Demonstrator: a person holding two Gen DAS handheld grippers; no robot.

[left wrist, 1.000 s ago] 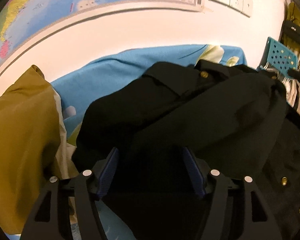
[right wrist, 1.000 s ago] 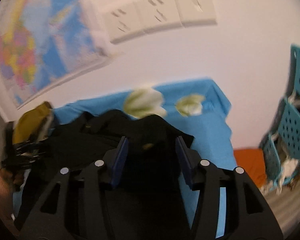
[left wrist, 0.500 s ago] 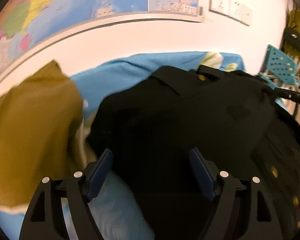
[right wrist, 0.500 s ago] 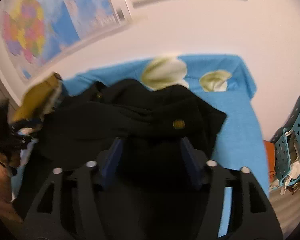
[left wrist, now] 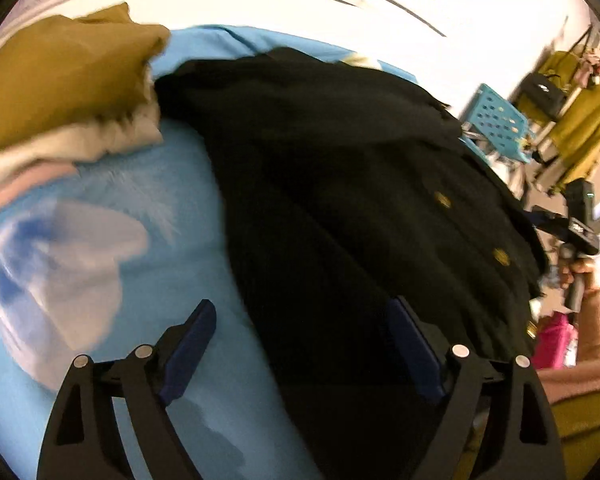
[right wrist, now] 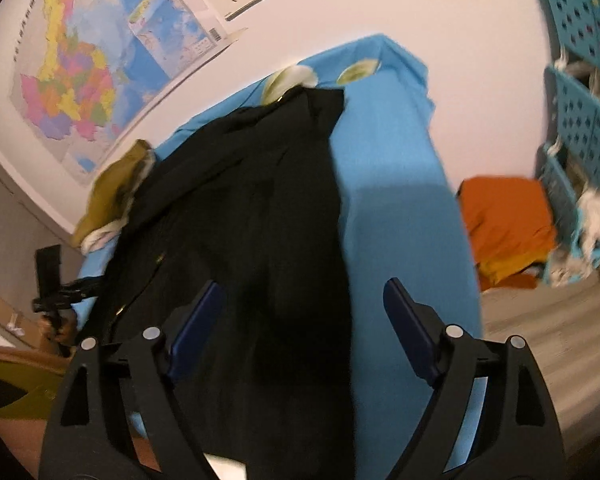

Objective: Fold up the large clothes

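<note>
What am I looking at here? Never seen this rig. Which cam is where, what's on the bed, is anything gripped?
No robot: a person carries a handheld two-finger gripper in each hand, each with a fisheye camera looking along its fingers. The black arms with blue pads at the bottom of each picture are that gripper's own.

The left wrist view shows the left gripper; the right wrist view shows the right gripper. Each view also catches the other gripper at its edge.

A black garment with gold buttons lies spread on a blue sheet. An olive garment is piled beside it.

Nothing is gripped: both sets of jaws are opening, pads clear of the cloth.
</note>
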